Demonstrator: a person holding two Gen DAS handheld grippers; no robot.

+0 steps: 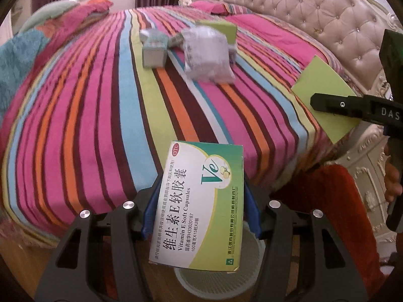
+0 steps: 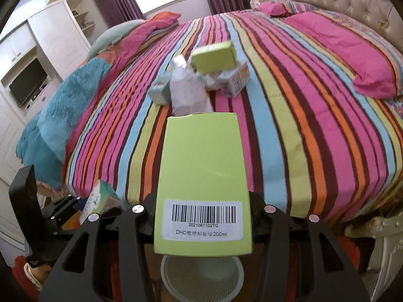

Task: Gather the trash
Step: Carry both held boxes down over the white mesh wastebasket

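A green-white cardboard box (image 1: 199, 206) reading "Vitamin E Soft Capsules" is clamped in the left hand-held gripper (image 1: 200, 201); a lime-green carton (image 2: 202, 183) labelled "DHC 200ml" is clamped in the right hand-held gripper (image 2: 202, 216), both over a white ribbed bin (image 2: 201, 276).

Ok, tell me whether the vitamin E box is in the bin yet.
Not yet: the vitamin E box sits clamped in the left gripper above the white bin.

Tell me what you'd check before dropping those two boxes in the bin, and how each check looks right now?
1. Left gripper grips the Vitamin E box: ok.
2. Right gripper grips the green DHC box: ok.
3. White bin shows below the Vitamin E box: ok.
4. Bin shows below the DHC box: ok.
5. Room in the bin for both: cannot tell.
6. Bed cleared of trash: not ok, a pile of boxes and wrapping remains.
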